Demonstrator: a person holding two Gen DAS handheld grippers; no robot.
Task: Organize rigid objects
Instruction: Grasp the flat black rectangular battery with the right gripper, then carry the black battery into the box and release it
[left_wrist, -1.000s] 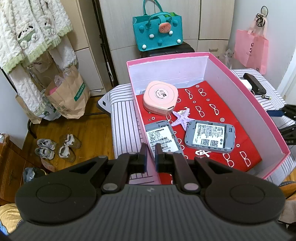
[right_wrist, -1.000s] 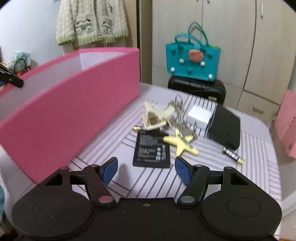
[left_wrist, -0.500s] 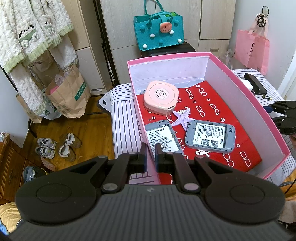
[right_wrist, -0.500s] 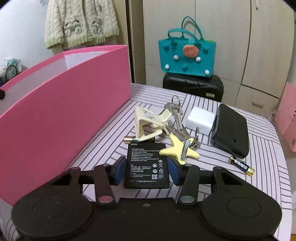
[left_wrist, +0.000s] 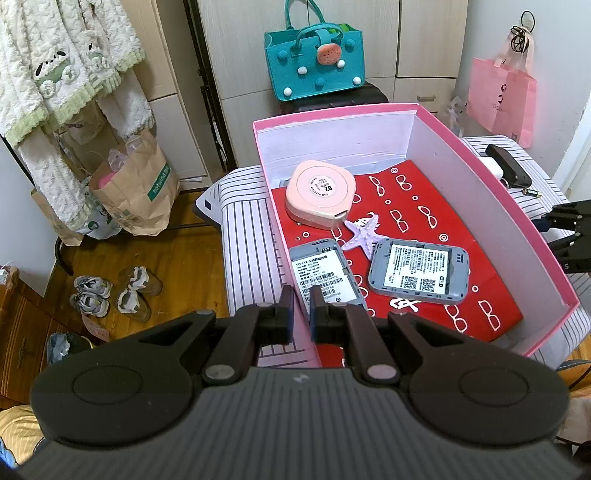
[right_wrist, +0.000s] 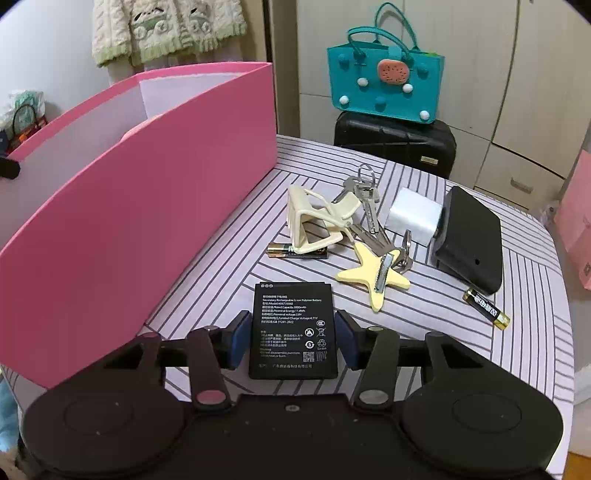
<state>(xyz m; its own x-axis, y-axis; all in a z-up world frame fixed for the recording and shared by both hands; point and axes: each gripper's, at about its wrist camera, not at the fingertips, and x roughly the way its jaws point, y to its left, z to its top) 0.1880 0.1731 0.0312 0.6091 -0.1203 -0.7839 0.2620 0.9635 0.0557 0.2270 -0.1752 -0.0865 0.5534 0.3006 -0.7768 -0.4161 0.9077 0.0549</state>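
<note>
A pink box (left_wrist: 491, 192) with a red lining holds a round pink device (left_wrist: 320, 199), a purple starfish (left_wrist: 364, 236) and two grey routers (left_wrist: 325, 273) (left_wrist: 419, 271). My left gripper (left_wrist: 302, 317) is shut on the box's near left wall. In the right wrist view a flat black battery (right_wrist: 291, 314) lies on the striped table beside the box's outer wall (right_wrist: 129, 236). My right gripper (right_wrist: 293, 343) is shut on it, a blue pad against each long side.
Beyond the battery lie a yellow starfish clip (right_wrist: 373, 275), a cream phone holder (right_wrist: 317, 225), keys (right_wrist: 365, 192), a white charger (right_wrist: 413, 218), a black case (right_wrist: 469, 240) and two AA cells (right_wrist: 485, 308) (right_wrist: 280, 251). A teal bag (right_wrist: 384, 74) sits on a black suitcase behind.
My right gripper came forward and down over the black battery, and its jaws narrowed onto the battery's sides. The left gripper has not moved.
</note>
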